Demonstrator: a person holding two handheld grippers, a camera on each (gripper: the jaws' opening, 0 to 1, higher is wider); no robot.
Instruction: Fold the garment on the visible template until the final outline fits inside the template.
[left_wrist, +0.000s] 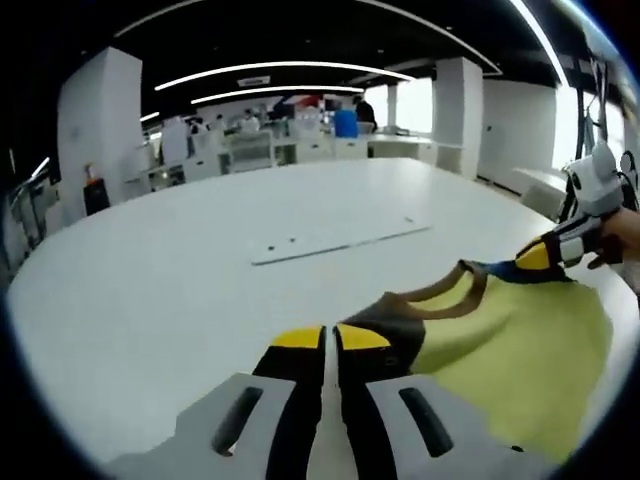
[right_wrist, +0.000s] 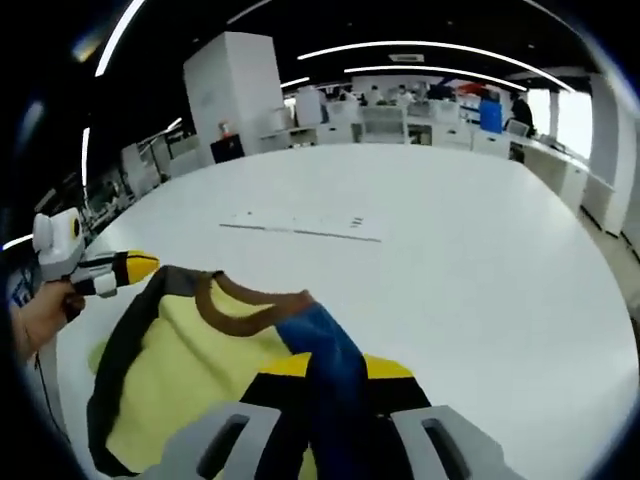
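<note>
The garment (left_wrist: 520, 350) is a yellow top with a brown collar (left_wrist: 450, 295), dark shoulder panels and a blue sleeve (right_wrist: 320, 340). In the left gripper view my left gripper (left_wrist: 332, 338) rises from the bottom, its yellow-tipped jaws pressed together at the dark shoulder edge. My right gripper (left_wrist: 540, 257) comes in from the right, held by a hand, pinching the blue part. In the right gripper view my right gripper (right_wrist: 335, 368) is shut on the blue sleeve. The left gripper (right_wrist: 140, 267) holds the dark edge at far left, and the garment (right_wrist: 190, 360) is stretched between them.
A large white round table (left_wrist: 150, 290) carries the work. A flat white strip (left_wrist: 340, 243) with small holes lies further out on it, also in the right gripper view as the strip (right_wrist: 300, 227). Desks, pillars and a blue bin (left_wrist: 345, 123) stand far behind.
</note>
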